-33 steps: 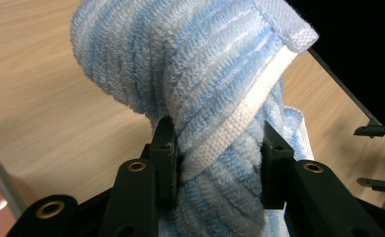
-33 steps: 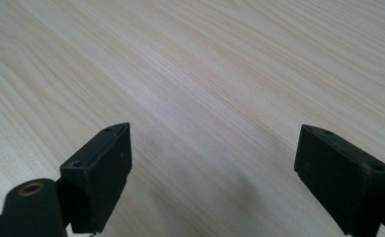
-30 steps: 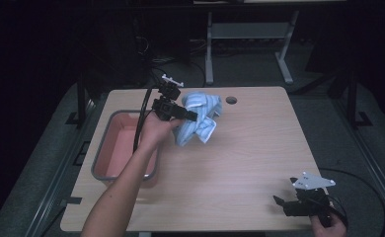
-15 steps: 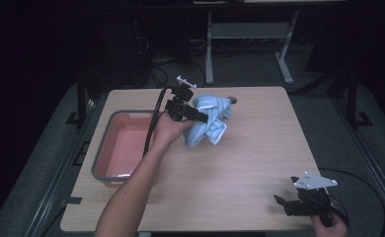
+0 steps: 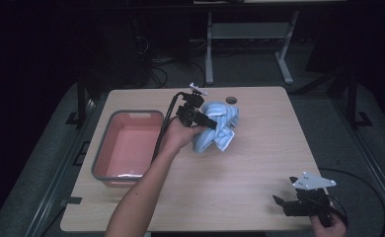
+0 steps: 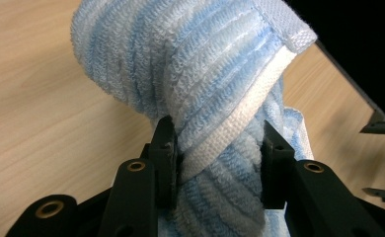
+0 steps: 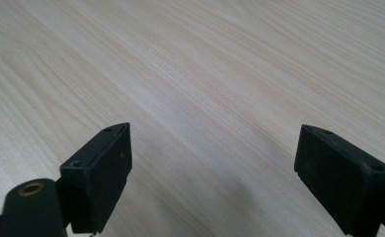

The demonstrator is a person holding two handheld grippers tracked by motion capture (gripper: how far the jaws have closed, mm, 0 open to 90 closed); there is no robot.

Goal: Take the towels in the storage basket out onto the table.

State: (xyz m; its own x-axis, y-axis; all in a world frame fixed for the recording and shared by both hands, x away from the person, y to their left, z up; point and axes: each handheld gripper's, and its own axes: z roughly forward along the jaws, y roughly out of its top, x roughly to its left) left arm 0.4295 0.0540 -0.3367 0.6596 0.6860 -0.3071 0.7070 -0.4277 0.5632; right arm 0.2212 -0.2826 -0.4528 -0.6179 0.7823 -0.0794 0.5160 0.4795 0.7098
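From above, the person's left arm reaches in from the bottom edge and across the wooden table (image 5: 240,163), and the left gripper (image 5: 214,124) is clamped on a bunched blue-and-white striped towel (image 5: 221,123) near the far middle of the tabletop. The towel hangs in a twisted lump from the jaws, its lower folds down at the wood, just right of a grey-rimmed tub with a pink inside (image 5: 126,145) that sits at the left side of the table. A small round hole (image 5: 231,100) in the tabletop lies just beyond the towel. Well apart, at the near right corner, the right gripper (image 5: 278,201) sits low over the table in the person's right hand (image 5: 328,228), jaws spread, with its grey three-cornered plate on top. Looking along the left gripper (image 6: 219,145), the two black jaws press in on either side of a thick roll of the towel (image 6: 205,74), its white hem band crossing between them and the terry loops bulging above the pads; bare wood shows to the left. Looking along the right gripper (image 7: 212,153), the jaws stand wide apart with pale wood grain between them.
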